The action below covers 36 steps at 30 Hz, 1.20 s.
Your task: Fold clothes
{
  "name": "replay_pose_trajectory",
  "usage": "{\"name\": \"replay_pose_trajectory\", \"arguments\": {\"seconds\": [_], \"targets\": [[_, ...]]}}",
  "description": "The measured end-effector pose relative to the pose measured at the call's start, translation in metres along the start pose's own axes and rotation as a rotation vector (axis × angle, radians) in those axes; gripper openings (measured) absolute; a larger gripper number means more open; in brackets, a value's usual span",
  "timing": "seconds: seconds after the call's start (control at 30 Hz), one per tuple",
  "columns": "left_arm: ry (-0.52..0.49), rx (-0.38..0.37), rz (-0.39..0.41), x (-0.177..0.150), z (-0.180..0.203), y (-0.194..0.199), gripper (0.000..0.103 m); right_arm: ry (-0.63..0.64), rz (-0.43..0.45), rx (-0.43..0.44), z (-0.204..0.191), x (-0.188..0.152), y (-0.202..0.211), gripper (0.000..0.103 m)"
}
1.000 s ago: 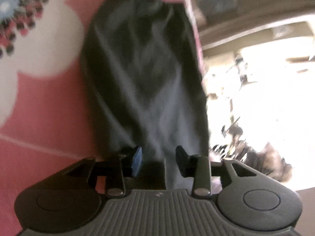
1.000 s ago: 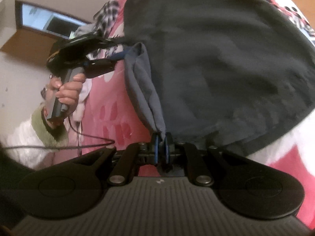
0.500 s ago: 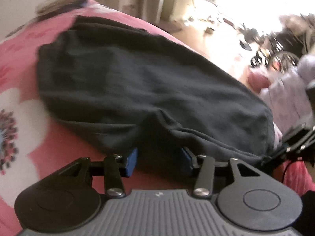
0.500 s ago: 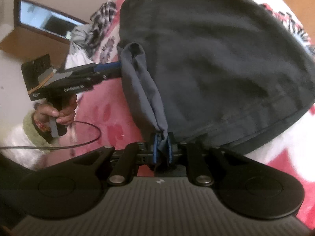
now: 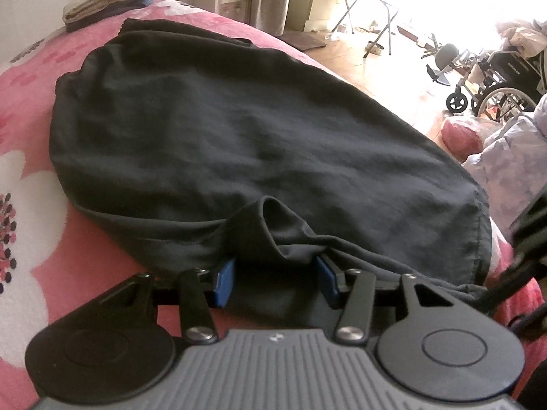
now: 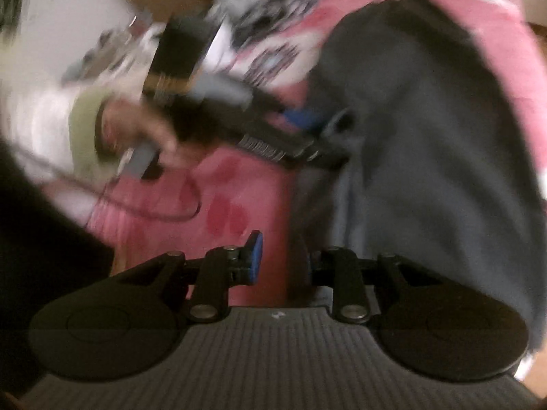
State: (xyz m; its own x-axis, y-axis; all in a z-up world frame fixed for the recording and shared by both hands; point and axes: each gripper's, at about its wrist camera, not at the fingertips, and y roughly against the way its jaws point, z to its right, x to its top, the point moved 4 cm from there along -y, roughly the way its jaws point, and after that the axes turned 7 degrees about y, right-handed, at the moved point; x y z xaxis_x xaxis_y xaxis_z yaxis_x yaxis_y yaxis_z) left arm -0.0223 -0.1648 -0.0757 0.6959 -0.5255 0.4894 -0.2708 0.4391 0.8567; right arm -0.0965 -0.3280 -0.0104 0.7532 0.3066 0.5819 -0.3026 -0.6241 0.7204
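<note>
A black garment (image 5: pixel 239 143) lies spread on a pink flowered bed cover (image 5: pixel 30 184). My left gripper (image 5: pixel 275 282) sits at the garment's near hem with its blue pads (image 5: pixel 224 282) apart. A raised fold of the black cloth (image 5: pixel 273 235) lies loosely between them. In the blurred right wrist view my right gripper (image 6: pixel 282 259) has its jaws opening. One blue pad (image 6: pixel 254 256) is bare, and a dark strip of the garment (image 6: pixel 427 157) hangs in front of the other finger. A hand (image 6: pixel 136 130) with a green cuff holds the left gripper (image 6: pixel 318 126) at the garment's edge.
A stack of folded clothes (image 5: pixel 106 3) rests at the bed's far corner. Beyond the bed are a wooden floor, a folding table (image 5: pixel 372 10) and a wheelchair (image 5: pixel 495 78). A red bag (image 5: pixel 461 133) and a lilac bundle (image 5: pixel 512 157) lie at the right. A cable (image 6: pixel 164 212) loops over the cover.
The left gripper rolled and swung to the hem, its jaws spreading wider. The right gripper, shut on a fold of cloth before, has let it go, lifted and rolled.
</note>
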Motion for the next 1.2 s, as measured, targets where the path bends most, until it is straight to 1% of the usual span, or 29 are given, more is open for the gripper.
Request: {"name": "replay_pose_trajectory", "arguments": {"seconds": [0.03, 0.07, 0.13, 0.17, 0.2, 0.23, 0.33, 0.4, 0.5, 0.53, 0.57, 0.67, 0.8, 0.87, 0.97, 1.13, 1.2], "targets": [[-0.005, 0.007, 0.006, -0.001, 0.0, 0.001, 0.052, 0.021, -0.035, 0.003, -0.001, -0.002, -0.01, 0.021], [-0.011, 0.019, 0.018, 0.0, -0.001, 0.007, 0.052, 0.02, -0.066, -0.018, 0.004, -0.006, -0.017, 0.02], [-0.055, 0.025, 0.061, -0.003, 0.0, 0.021, 0.052, -0.041, -0.104, -0.04, 0.022, -0.017, -0.025, 0.018], [-0.079, 0.027, 0.083, -0.005, 0.0, 0.029, 0.052, -0.08, -0.094, -0.029, 0.028, -0.018, -0.023, 0.016], [-0.131, -0.001, 0.108, -0.01, 0.004, 0.038, 0.053, -0.12, -0.083, -0.018, 0.033, -0.019, -0.022, 0.015], [-0.185, -0.028, 0.125, -0.015, 0.009, 0.046, 0.057, -0.155, -0.073, -0.008, 0.038, -0.02, -0.02, 0.015], [-0.393, -0.082, 0.137, -0.04, 0.039, 0.06, 0.059, -0.208, -0.054, 0.004, 0.046, -0.022, -0.01, 0.017], [-0.59, -0.093, 0.138, -0.065, 0.067, 0.062, 0.059, -0.245, -0.048, 0.014, 0.05, -0.024, -0.006, 0.017], [-0.9, -0.091, 0.174, -0.104, 0.103, 0.058, 0.058, -0.293, -0.036, 0.022, 0.056, -0.03, -0.004, 0.017], [-0.967, -0.094, 0.181, -0.113, 0.112, 0.056, 0.055, -0.31, -0.032, 0.026, 0.058, -0.033, -0.004, 0.017], [-1.012, -0.104, 0.181, -0.12, 0.119, 0.053, 0.054, -0.328, -0.029, 0.031, 0.059, -0.034, -0.005, 0.017], [-1.07, -0.11, 0.173, -0.127, 0.128, 0.045, 0.05, -0.397, -0.013, 0.048, 0.064, -0.036, -0.006, 0.017], [-1.112, -0.083, 0.179, -0.123, 0.13, 0.036, 0.044, -0.455, 0.008, 0.065, 0.069, -0.038, -0.009, 0.017], [-1.132, -0.083, 0.183, -0.119, 0.13, 0.034, 0.043, -0.472, 0.016, 0.07, 0.071, -0.039, -0.009, 0.017], [-1.191, -0.088, 0.185, -0.119, 0.134, 0.03, 0.043, -0.495, 0.025, 0.074, 0.075, -0.042, -0.008, 0.018], [-1.337, -0.099, 0.179, -0.132, 0.139, 0.02, 0.043, -0.518, 0.033, 0.084, 0.078, -0.044, -0.01, 0.018], [-1.36, -0.101, 0.186, -0.135, 0.141, 0.018, 0.043, -0.521, 0.034, 0.088, 0.079, -0.044, -0.011, 0.018]]}}
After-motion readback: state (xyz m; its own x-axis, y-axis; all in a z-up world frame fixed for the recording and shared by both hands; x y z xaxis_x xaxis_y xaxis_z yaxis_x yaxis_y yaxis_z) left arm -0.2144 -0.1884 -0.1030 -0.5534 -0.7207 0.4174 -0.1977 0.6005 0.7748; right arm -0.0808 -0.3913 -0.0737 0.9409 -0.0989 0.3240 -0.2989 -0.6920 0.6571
